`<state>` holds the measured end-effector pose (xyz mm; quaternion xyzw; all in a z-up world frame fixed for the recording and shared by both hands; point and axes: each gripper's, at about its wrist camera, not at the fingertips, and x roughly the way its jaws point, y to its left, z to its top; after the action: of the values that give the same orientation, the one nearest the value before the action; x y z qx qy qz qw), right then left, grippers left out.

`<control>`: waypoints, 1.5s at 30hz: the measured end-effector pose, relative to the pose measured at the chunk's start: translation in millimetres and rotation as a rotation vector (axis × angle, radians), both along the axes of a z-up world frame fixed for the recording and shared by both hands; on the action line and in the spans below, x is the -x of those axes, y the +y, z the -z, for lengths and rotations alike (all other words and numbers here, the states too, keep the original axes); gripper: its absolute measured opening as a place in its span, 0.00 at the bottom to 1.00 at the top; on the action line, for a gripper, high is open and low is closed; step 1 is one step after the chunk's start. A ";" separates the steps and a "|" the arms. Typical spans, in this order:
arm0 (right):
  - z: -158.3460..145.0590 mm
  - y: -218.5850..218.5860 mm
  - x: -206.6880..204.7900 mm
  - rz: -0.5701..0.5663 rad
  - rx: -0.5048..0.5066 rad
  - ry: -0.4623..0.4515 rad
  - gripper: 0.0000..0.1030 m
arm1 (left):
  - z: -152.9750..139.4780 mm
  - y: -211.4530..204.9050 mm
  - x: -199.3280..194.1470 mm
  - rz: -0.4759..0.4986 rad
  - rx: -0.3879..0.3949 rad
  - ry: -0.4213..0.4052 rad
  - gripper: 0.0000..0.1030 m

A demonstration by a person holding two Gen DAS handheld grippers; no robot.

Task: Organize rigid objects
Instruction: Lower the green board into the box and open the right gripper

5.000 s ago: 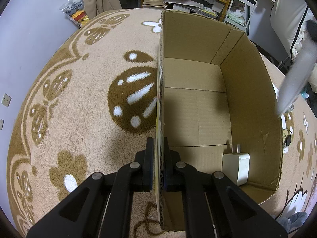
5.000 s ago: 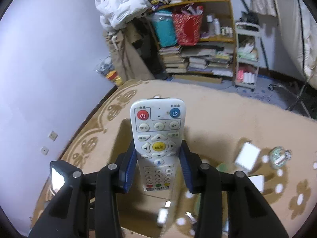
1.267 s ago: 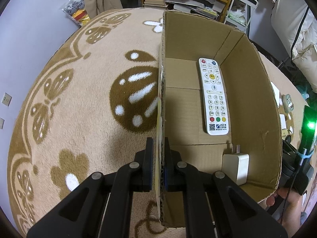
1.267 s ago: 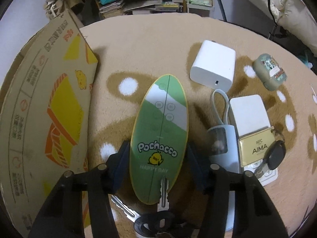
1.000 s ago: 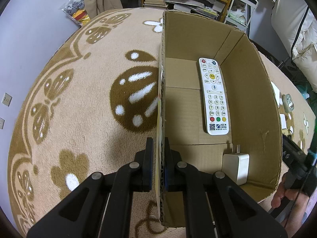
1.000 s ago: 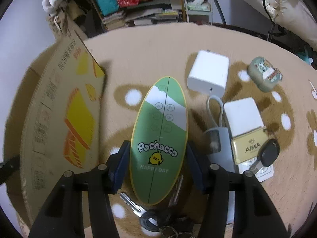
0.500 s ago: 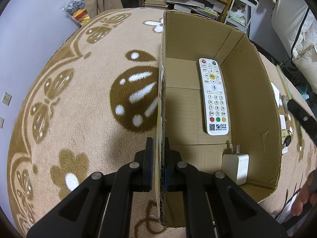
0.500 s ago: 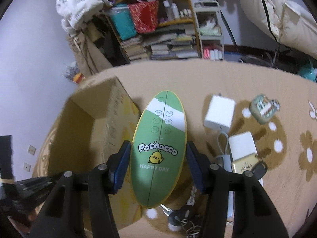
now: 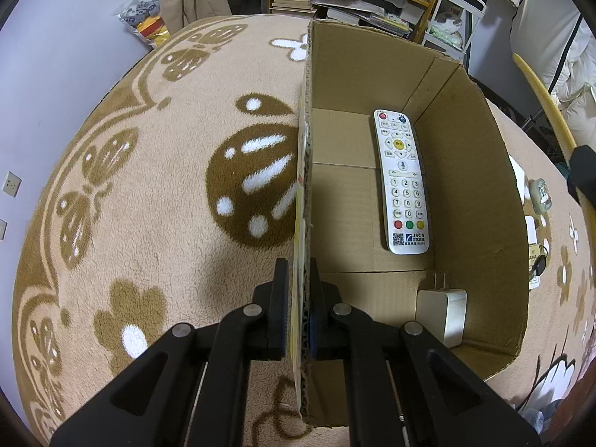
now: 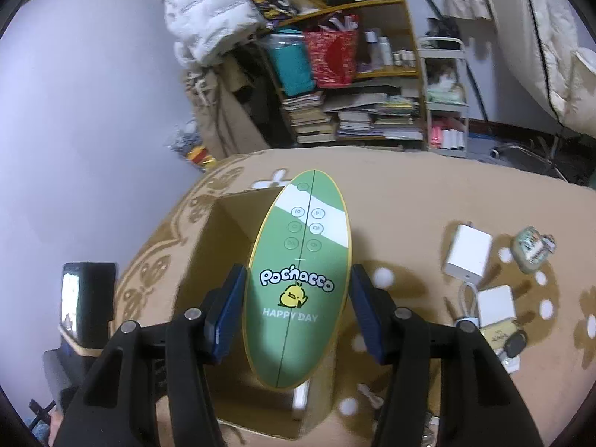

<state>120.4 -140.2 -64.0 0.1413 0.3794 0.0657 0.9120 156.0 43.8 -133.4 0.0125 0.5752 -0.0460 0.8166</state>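
Beige carpet [image 9: 149, 193] with brown flower and butterfly patterns covers the floor, and a cluttered bookshelf [image 10: 357, 111] stands at 12 o'clock against the far wall.

At the left, the left gripper [image 9: 298, 313] has its fingers clamped together on the near wall of the cardboard box [image 9: 480, 201], pinning it upright from the 6 o'clock edge of the left wrist view. Inside the box a white remote control [image 9: 401, 182] lies flat along the right wall, its long axis running 12 to 6 o'clock, and a white charger plug [image 9: 443, 316] stands in the corner at 5 o'clock.

Further right, the right gripper [image 10: 298, 313] holds a green oval Pochacco speaker [image 10: 301, 279] by its two long edges, the blue finger pads pressed against each side. The speaker's long axis points away along the fingers toward 12 o'clock, and it hangs in the air, above the carpet. The open box sits below and to the 9 o'clock side of it, so the drop likely calls for a shift leftward and down, with the long axis kept parallel to the remote to fit the free floor beside it.

At the far right, toward 3 o'clock on the carpet, lie a white power adapter [image 10: 467, 251], an earbud case [image 10: 532, 247] and a car key [image 10: 516, 342], well apart from the box.
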 end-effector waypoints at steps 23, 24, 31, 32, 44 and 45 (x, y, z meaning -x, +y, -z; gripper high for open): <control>36.2 35.1 -12.0 -0.122 0.051 0.086 0.42 | -0.3 -1.0 2.1 -0.002 0.002 -0.001 0.08; 36.7 32.7 -12.3 -0.118 0.039 0.090 0.42 | -0.7 -1.6 2.3 -0.002 0.001 -0.001 0.08; 32.3 23.1 -8.3 -0.109 0.007 0.079 0.42 | -1.1 -1.5 2.1 -0.003 0.004 -0.002 0.08; 30.8 21.7 -8.0 -0.103 0.003 0.080 0.42 | -0.9 -1.2 2.1 -0.003 0.005 -0.002 0.08; 22.7 -18.0 5.3 0.012 0.025 0.103 0.84 | -0.4 -0.3 2.2 -0.004 0.007 0.001 0.08; 23.6 -21.8 7.1 0.017 0.031 0.111 0.85 | -0.1 -0.7 2.3 -0.004 0.006 0.001 0.08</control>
<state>113.3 -162.0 -87.5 0.1339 0.4290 0.0440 0.8922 153.7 43.1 -133.3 0.0087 0.5753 -0.0462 0.8166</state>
